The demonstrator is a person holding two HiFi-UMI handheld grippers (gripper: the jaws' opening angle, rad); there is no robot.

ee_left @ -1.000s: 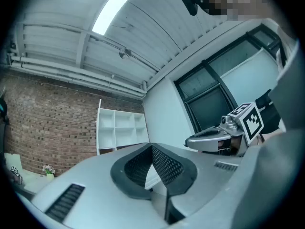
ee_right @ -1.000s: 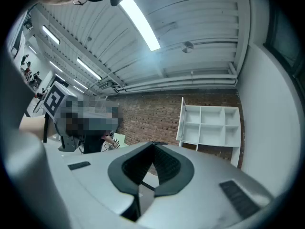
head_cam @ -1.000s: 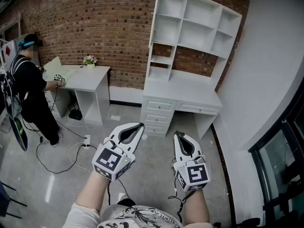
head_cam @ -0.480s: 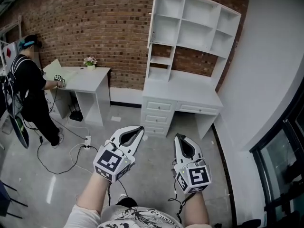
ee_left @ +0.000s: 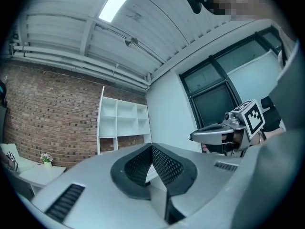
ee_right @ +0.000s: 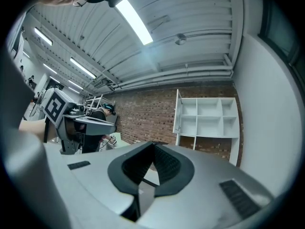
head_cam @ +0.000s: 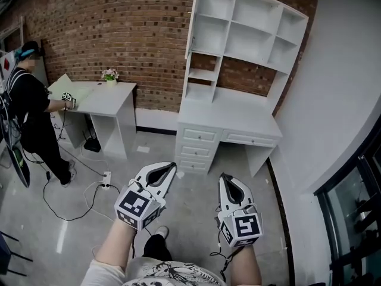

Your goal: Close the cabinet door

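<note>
Compared with a second ago, the left tongs [head_cam: 171,167] and the right tongs [head_cam: 224,176] have both sunk a little in the head view, side by side. The cabinet [head_cam: 250,40] keeps nearly the same place and size in that view. So the hands were lowered, but the way to the cabinet was not made shorter in any clear measure.

The cabinet door [head_cam: 193,24] hangs at the left edge of the cabinet, on its upper part. It is swung out toward the room and is seen almost edge-on as a thin white panel above the worktop [head_cam: 232,115] under the shelves. It is not yet closed.

Both tongs are well apart from the cabinet, in front of it, with open floor [head_cam: 196,189] between. Each pair is pressed together with nothing between the pads – this shows in the left gripper view [ee_left: 151,147] and in the right gripper view [ee_right: 153,144]. The right gripper view also shows the door [ee_right: 177,112] far ahead.

In my judgement the task is only at its beginning: the person must first walk up to the cabinet before either tongs can push the door.
</note>
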